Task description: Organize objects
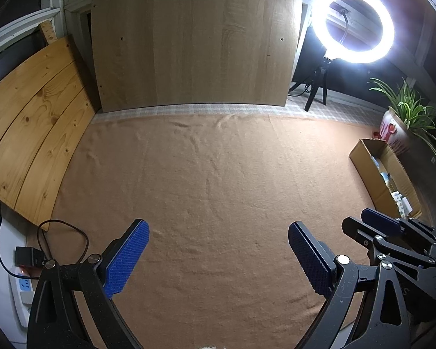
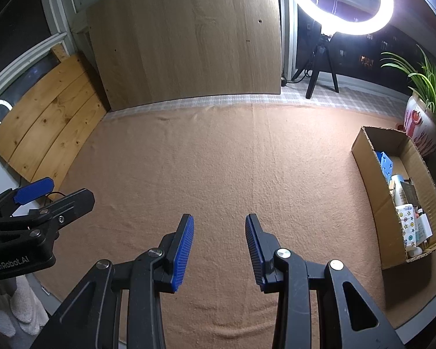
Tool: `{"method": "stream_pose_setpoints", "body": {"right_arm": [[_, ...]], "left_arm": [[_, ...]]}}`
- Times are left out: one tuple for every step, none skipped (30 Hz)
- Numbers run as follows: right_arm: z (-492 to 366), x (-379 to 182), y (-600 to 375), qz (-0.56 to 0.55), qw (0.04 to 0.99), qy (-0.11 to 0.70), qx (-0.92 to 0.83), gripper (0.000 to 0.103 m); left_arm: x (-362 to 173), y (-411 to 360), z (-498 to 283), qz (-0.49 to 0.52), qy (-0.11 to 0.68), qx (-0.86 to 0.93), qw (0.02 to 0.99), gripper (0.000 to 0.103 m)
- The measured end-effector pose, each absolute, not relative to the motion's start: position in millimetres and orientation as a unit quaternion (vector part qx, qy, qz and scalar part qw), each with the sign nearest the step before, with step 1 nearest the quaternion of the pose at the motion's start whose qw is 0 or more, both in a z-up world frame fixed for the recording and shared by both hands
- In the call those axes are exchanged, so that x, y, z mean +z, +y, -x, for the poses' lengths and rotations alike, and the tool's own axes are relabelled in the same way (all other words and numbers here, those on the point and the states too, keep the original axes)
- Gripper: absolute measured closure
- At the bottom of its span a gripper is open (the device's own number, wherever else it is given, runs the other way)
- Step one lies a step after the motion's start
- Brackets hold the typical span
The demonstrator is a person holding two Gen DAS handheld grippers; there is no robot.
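Your left gripper (image 1: 218, 258) hangs over the tan cloth (image 1: 206, 180) with jaws spread wide and empty; your right gripper (image 2: 219, 250) has a narrower empty gap. The objects (image 2: 407, 203) lie inside the cardboard box (image 2: 375, 174) at the cloth's right edge, beside the potted plant (image 2: 424, 96).

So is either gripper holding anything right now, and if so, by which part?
Nothing is held. The left gripper and right gripper both stand open over the bare brown cloth, with nothing between their pads.
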State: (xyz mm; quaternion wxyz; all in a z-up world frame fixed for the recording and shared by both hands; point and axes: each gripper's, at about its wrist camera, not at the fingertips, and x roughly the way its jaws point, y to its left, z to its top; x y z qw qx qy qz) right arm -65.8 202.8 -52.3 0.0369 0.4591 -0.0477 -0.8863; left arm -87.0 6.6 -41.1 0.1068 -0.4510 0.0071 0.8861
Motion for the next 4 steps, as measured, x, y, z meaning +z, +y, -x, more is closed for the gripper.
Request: {"method": "stream_pose_setpoints", "body": {"right_arm": [[65.8, -52.6, 202.6, -0.459, 0.037, -0.048, -0.886, 0.069], [65.8, -52.5, 202.7, -0.459, 0.037, -0.048, -0.886, 0.069], [66.0, -52.8, 202.7, -0.46, 0.037, -0.048, -0.886, 0.069], [66.2, -53.0, 202.9, -0.46, 0.037, -0.048, -0.886, 0.069]], "left_arm": [[-41.3, 6.9, 87.5, 0.452, 0.007, 0.886, 0.108, 0.005], [-41.7, 7.1, 88.0, 0.452, 0.008, 0.886, 0.107, 0.005], [-41.8, 7.1, 88.4, 0.451, 0.007, 0.886, 0.107, 0.005], [-41.9, 7.0, 88.9, 0.451, 0.008, 0.886, 0.107, 0.005]]}}
